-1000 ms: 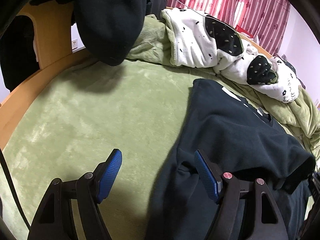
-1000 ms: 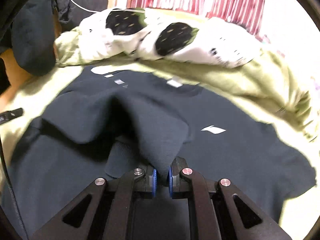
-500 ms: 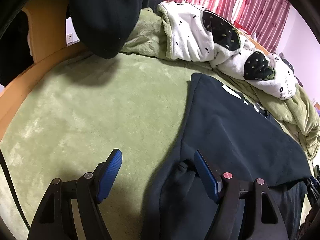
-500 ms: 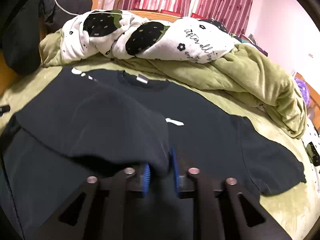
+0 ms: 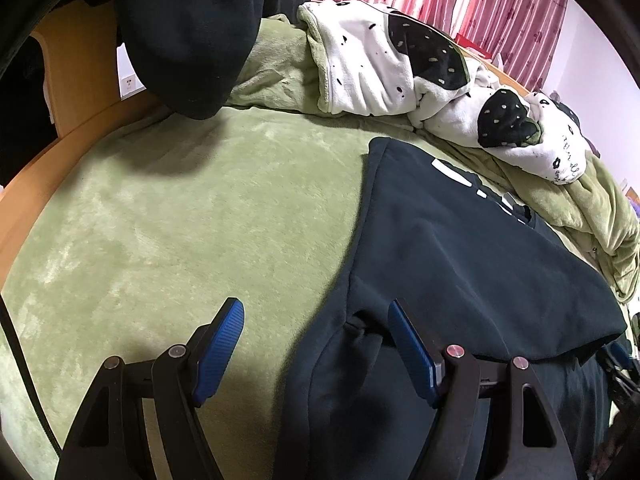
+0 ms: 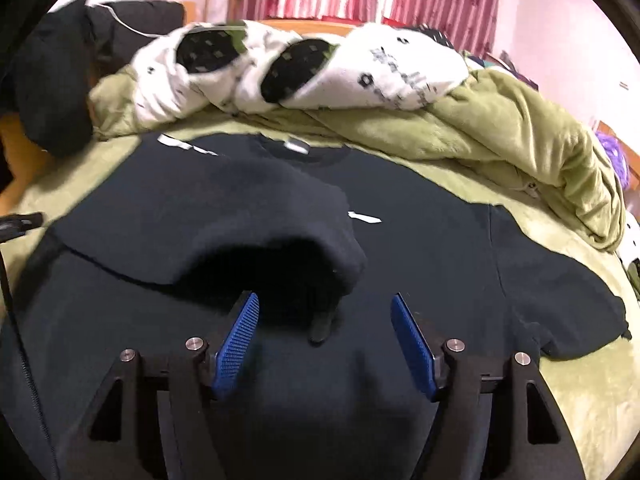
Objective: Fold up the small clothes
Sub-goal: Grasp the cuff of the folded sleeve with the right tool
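A dark navy T-shirt (image 6: 440, 248) lies flat on the green bed cover (image 5: 180, 220), neck toward the far bedding. Its left side is folded over onto the chest as a flap (image 6: 208, 216), whose loose, arched edge rests just ahead of my right gripper (image 6: 324, 316). That gripper's jaws are opening and the blue pads press on nothing. In the left wrist view the shirt (image 5: 460, 248) fills the right half. My left gripper (image 5: 316, 320) stands open over the shirt's left fold line, one finger above the green cover and the other above the cloth.
A white blanket with black spots (image 5: 368, 68) and a heaped green duvet (image 6: 520, 132) lie along the far side of the bed. A dark garment (image 5: 188, 32) hangs over the wooden bed frame (image 5: 68, 60) at left. A black cable (image 5: 16, 344) runs along the left edge.
My right gripper went from shut on the shirt's flap to jaws spread wide, and the flap dropped onto the shirt. The left gripper stayed put, still open.
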`<state>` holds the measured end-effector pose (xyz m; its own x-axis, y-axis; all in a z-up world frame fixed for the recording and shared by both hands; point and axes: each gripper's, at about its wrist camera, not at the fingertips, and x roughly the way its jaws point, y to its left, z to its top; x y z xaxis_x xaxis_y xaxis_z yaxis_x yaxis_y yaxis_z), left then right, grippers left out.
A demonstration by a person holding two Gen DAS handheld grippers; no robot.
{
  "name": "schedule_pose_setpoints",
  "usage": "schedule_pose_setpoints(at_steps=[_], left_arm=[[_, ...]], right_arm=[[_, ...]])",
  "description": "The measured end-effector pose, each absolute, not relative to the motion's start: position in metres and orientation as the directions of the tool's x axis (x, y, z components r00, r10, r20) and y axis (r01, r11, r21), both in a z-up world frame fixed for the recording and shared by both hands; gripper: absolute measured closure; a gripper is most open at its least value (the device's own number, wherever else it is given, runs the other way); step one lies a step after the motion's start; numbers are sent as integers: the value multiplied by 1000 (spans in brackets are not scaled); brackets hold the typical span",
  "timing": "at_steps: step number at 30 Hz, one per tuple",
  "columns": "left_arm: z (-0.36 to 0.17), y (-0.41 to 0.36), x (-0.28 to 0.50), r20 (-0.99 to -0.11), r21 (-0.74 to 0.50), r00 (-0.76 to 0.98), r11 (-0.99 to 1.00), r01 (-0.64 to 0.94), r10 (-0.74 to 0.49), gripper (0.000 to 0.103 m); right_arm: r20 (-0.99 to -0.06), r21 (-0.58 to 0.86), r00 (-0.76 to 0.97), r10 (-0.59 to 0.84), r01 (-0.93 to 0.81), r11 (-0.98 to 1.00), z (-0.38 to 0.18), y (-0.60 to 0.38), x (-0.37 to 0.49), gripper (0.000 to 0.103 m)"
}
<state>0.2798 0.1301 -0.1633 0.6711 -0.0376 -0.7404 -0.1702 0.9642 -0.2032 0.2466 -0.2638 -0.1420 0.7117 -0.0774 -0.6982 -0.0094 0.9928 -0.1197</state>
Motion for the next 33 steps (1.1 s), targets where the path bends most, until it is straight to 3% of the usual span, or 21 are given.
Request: schedule_pose_setpoints(at_steps=[4,7,8,9,13,19,24,29,31,33], left_arm=[[-164,131,283,-739,-195,673,967,-162,-36,30],[-167,127,286,-742,-178,670,972,-151,-32,30],[-168,126,286,-744,-168,668,974,-150,-25,30],[-170,125,287,-745,-162,666,975,-150,-21,30],[-175,124,288,-757,-140,654,978,-158,-3,30],[-177,128,289,-758,-158,652,973,-169,-9,30],[-177,130,290,-759,-164,651,971,-173,-12,30],[-174,130,287,-753,-184,657,969,-167,-30,30],[-172,129,286,-750,-190,660,968,-163,-36,30],[-171,129,286,-749,-196,662,968,-158,-43,30]], right_arm=[[-723,-110,686,-83,4,994,-166,-275,270,40],[-749,-100,659,-60,-23,995,-182,-279,282,67],[-759,-90,649,-45,-35,995,-186,-280,286,84],[-771,-80,636,-30,-49,996,-191,-281,289,90],[-739,-140,671,-68,-54,989,-188,-280,288,91],[-561,-410,772,-299,55,911,-153,-301,290,91],[-591,-415,735,-334,79,906,-154,-326,289,80],[-636,-395,687,-352,102,913,-164,-342,268,76],[-662,-340,676,-323,113,933,-158,-348,258,68],[-681,-277,678,-277,112,954,-151,-352,244,53]])
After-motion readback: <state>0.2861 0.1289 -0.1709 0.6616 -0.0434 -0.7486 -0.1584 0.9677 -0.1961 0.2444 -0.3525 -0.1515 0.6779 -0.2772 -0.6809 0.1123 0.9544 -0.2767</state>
